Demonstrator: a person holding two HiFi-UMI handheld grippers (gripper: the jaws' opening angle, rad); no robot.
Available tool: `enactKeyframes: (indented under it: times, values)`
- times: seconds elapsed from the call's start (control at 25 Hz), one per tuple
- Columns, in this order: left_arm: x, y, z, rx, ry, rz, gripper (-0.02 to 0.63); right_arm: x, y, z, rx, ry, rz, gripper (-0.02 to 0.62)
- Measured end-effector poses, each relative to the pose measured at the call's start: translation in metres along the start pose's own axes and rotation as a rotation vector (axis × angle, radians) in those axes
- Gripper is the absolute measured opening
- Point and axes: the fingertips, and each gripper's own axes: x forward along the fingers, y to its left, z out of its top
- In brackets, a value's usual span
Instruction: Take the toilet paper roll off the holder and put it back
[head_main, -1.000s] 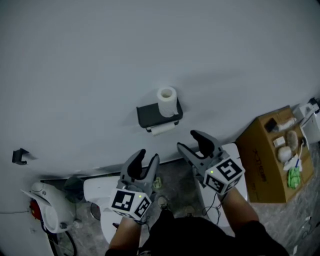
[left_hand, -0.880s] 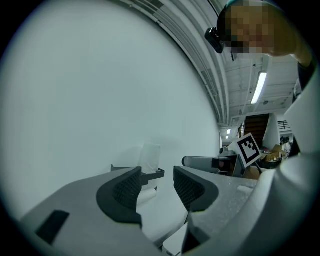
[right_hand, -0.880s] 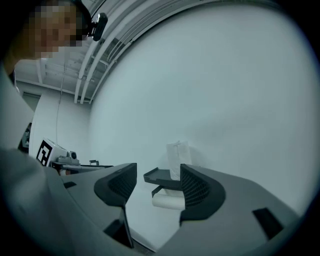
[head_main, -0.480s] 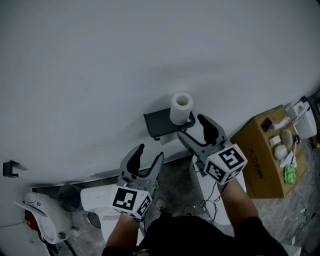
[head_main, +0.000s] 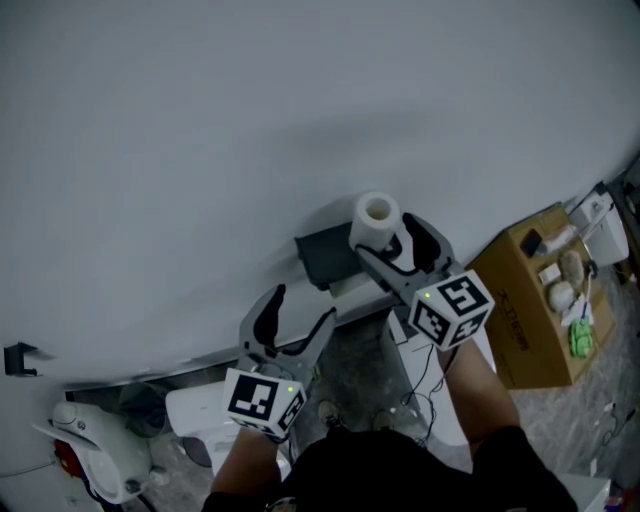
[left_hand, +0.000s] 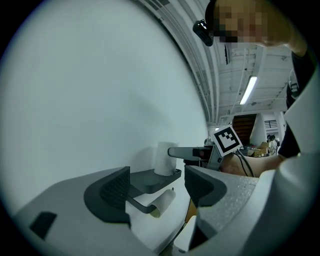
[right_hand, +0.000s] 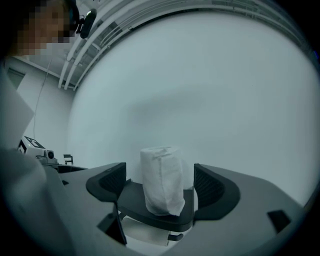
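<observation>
Toilet paper roll (head_main: 376, 220) upright on top shelf of wall holder (head_main: 322, 255); second roll (left_hand: 163, 201) hung on bar beneath. Right gripper (head_main: 390, 240): jaws wide, just been opening, flanking upright roll, pads clear of it. Left gripper (head_main: 300, 312) below holder: jaws wide, just been opening, gripping nothing. Cardboard box (head_main: 530, 300) off right.

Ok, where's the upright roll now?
Head view, right of centre: the upright roll stands on the holder shelf, untouched between the jaws of the right gripper, which have just been opening.

Resting upright on the dark wall-mounted holder shelf (right_hand: 131, 198): toilet paper roll (right_hand: 161, 182). Hanging from the bar beneath: second roll (left_hand: 164, 202).
</observation>
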Motion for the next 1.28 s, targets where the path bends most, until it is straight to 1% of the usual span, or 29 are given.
enactKeyframes:
  times: [0.16,0.28,0.52,0.76,1.04,1.28]
  values:
    - [0.003,0.009,-0.003,0.001,0.01,-0.012,0.333,0.013,-0.002,-0.005,-0.012,0.021,0.0,0.411]
    - [0.003,0.014,-0.003,0.0,0.01,-0.014,0.334,0.02,-0.001,-0.007,-0.042,0.052,0.003,0.404]
    - [0.003,0.027,-0.007,-0.013,0.015,-0.017,0.334,0.033,-0.005,-0.011,-0.078,0.066,-0.019,0.372]
    - [0.005,0.034,-0.01,-0.019,0.02,-0.008,0.334,0.037,-0.007,-0.014,-0.103,0.085,-0.025,0.318]
    - [0.009,0.032,-0.008,-0.018,0.017,0.0,0.334,0.036,-0.008,-0.012,-0.105,0.077,0.002,0.308]
    - [0.007,0.02,-0.004,-0.007,0.015,0.006,0.334,0.021,-0.006,0.005,-0.119,0.012,0.018,0.307]
